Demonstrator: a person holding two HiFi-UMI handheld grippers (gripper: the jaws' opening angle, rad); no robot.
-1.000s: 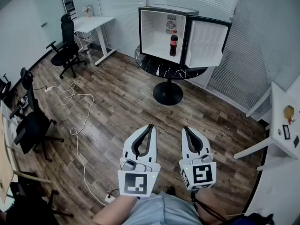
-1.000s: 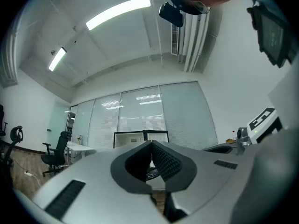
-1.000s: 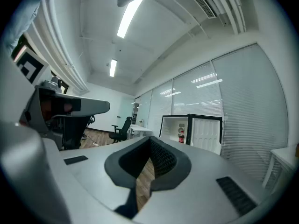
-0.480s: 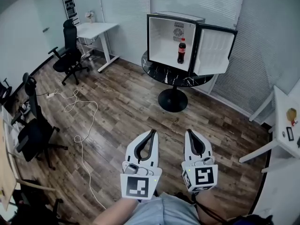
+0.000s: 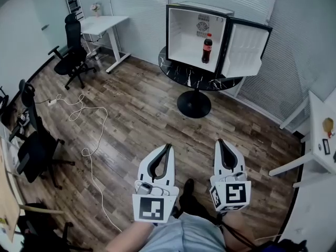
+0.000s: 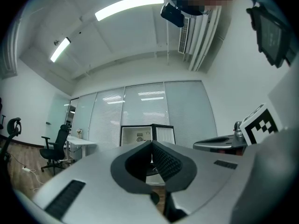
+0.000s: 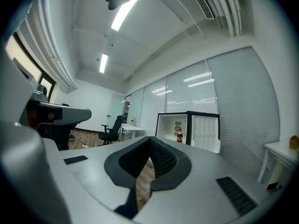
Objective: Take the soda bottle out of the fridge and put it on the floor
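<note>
- Boxy, white-lined fridge (image 5: 182,33) on a round black marbled counter (image 5: 181,73);
- soda bottle (image 5: 207,51) upright inside: dark, red label;
- left claw (image 5: 168,147), right claw (image 5: 219,142): both pressed together, empty

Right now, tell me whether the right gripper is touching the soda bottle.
Apart. The head view shows the right gripper shut near the person, and the soda bottle standing inside the open fridge, with a wide stretch of floor between them.
</note>
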